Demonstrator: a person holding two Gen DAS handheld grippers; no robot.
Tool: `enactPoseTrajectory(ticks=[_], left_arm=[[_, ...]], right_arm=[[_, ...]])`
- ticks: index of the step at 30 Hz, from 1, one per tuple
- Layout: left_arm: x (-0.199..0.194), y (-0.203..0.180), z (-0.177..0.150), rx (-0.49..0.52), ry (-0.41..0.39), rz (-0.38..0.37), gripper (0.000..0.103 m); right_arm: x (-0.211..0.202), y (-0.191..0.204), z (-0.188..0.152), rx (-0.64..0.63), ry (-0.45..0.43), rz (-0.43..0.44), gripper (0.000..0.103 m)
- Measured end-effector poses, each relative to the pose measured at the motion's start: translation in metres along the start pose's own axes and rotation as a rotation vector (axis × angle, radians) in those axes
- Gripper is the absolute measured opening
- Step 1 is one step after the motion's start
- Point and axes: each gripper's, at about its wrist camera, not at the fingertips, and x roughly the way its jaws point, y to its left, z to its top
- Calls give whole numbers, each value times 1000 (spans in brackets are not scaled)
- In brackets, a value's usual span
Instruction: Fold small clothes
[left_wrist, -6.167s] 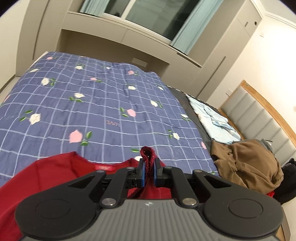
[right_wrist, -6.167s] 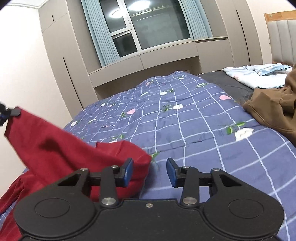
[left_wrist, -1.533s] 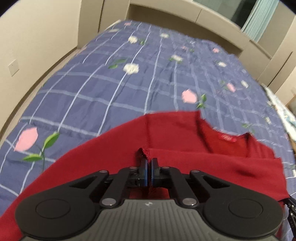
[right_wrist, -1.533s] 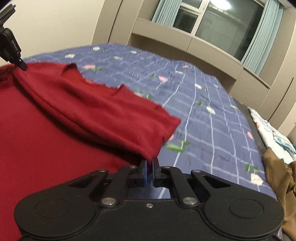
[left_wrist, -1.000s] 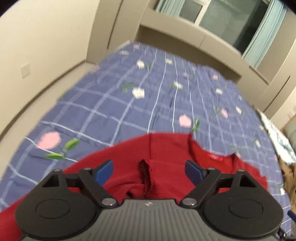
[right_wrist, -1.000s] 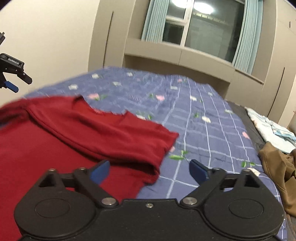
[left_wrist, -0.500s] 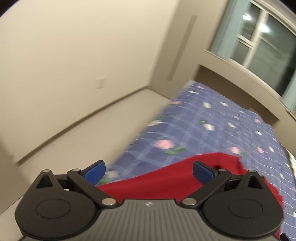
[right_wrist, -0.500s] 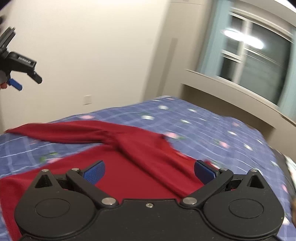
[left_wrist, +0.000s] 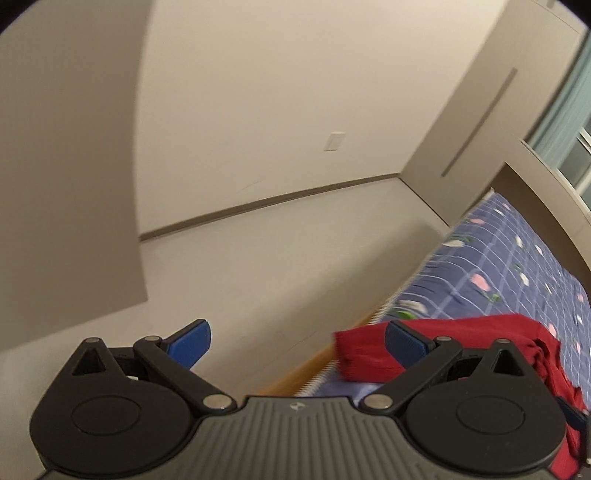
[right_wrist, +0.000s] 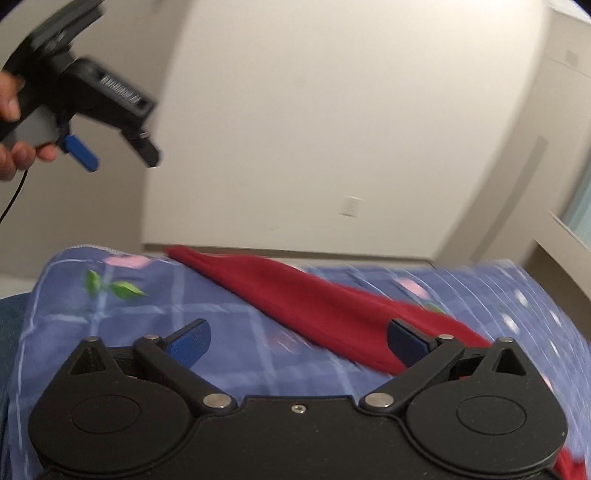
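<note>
A red garment (right_wrist: 325, 306) lies on the blue floral quilt (right_wrist: 155, 332); its long sleeve stretches toward the bed's edge. In the left wrist view the red garment (left_wrist: 472, 343) shows at the lower right, partly behind my fingers. My left gripper (left_wrist: 297, 341) is open and empty, held off the bed's side over the floor. It also shows in the right wrist view (right_wrist: 110, 147), raised at the upper left in a hand. My right gripper (right_wrist: 299, 341) is open and empty, low over the quilt, just before the sleeve.
The bed's wooden edge (left_wrist: 295, 376) runs diagonally below the left gripper, with grey floor (left_wrist: 258, 266) and beige walls beyond. A wall socket (left_wrist: 334, 141) sits on the far wall. A window with curtains (left_wrist: 565, 110) is at the right.
Both grippers let go of the red garment about a second ago and stay open. Both have swung left, toward the bed's side edge and the wall; the left one has risen.
</note>
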Motion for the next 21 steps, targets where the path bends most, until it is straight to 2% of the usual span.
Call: enactPoseTrajectory(ticks=[6,8,16,18,20,21], left_arm=[[-6,50,3,-97,-18,23,102],[-7,62,4,-120,-26,36,102],[-8,84,2,-173,-35,44,102],[-7,82,1,-176,-32,35,102],[-6,80,0,-181,-28,25,102],[-5,78,0,-184,-27,18,102]], right_arm=[[58,47,39,-185,26,128,67],[71,56,48,-244,43,158,50],[109,75,71,-410,156,251,48],[114,81,74,-429,166,259,39],[119,82,78,-405,197,269,7],[120,79,78,-392,199,263,7]])
